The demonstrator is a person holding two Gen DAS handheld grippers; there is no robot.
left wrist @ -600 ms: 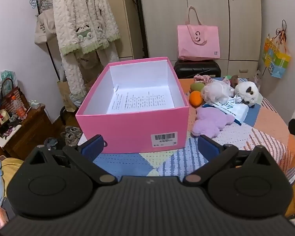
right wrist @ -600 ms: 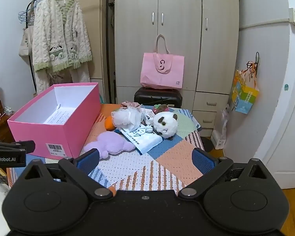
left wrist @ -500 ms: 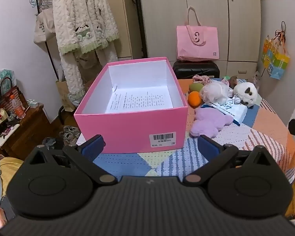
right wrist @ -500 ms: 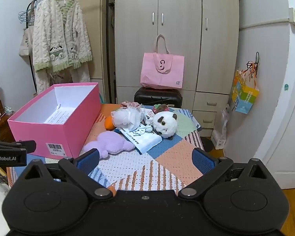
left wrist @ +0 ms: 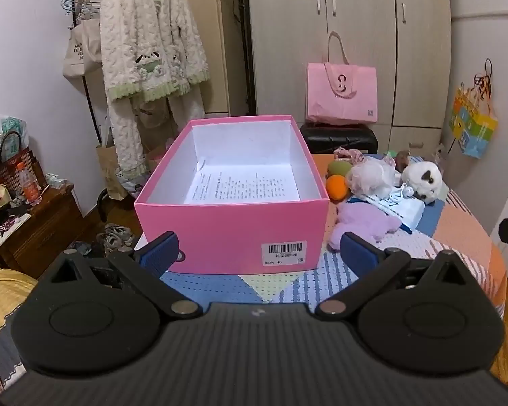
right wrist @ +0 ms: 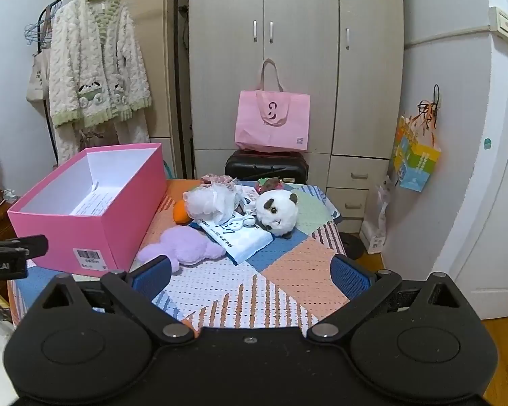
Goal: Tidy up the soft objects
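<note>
An open pink box (left wrist: pixel 232 223) (right wrist: pixel 95 223) stands on the left of the quilted table, with only a printed sheet inside. To its right lie soft things: a purple plush (left wrist: pixel 369 223) (right wrist: pixel 183 245), a white mesh puff (left wrist: pixel 370 177) (right wrist: pixel 213 201), a panda plush (left wrist: pixel 421 181) (right wrist: pixel 277 211), an orange ball (left wrist: pixel 335 186) (right wrist: pixel 180 215) and a folded white-and-blue cloth (right wrist: pixel 237 237). My left gripper (left wrist: pixel 259 253) is open just short of the box's front wall. My right gripper (right wrist: pixel 250 274) is open over the near table, short of the purple plush. Both hold nothing.
The patchwork tablecloth (right wrist: pixel 287 270) covers the table. Behind it stand a black suitcase (right wrist: pixel 266 167), a pink tote bag (right wrist: pixel 272 121) and a grey wardrobe (right wrist: pixel 294 50). A fleecy robe hangs on a rack (left wrist: pixel 145 54) at the left. Cluttered low furniture (left wrist: pixel 27 209) sits far left.
The left view has drifted slightly, the box sitting a little lower and more central. The right view is unchanged, and both grippers remain wide open.
</note>
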